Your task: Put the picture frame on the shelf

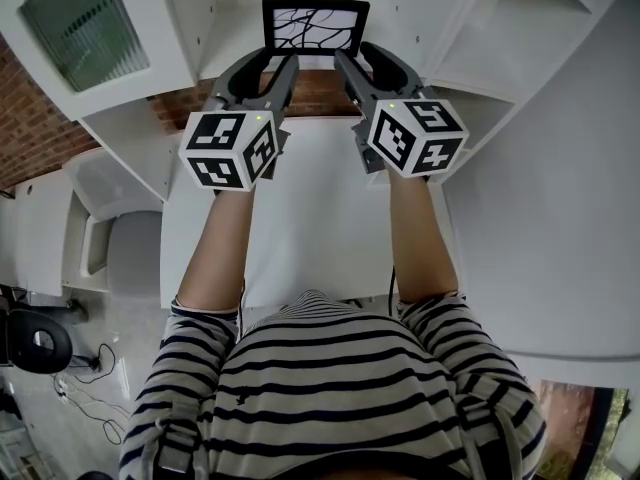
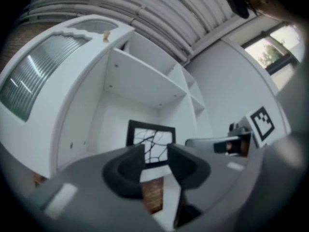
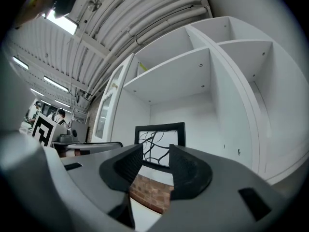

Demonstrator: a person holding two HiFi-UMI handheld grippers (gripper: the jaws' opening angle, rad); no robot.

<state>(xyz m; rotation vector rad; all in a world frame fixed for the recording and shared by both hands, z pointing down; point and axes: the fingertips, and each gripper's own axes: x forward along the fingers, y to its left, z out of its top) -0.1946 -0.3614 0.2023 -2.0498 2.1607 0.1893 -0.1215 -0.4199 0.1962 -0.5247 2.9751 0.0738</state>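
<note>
I see the picture frame standing upright in the white shelf unit, at the top centre of the head view, with its black branch pattern facing me. My left hand-held gripper sits just below its lower left corner and my right hand-held gripper just below its lower right. Both have their jaws spread wide and grip nothing – in each gripper view the frame shows through the gap, beyond the pads.

All three views facing shelf
</note>
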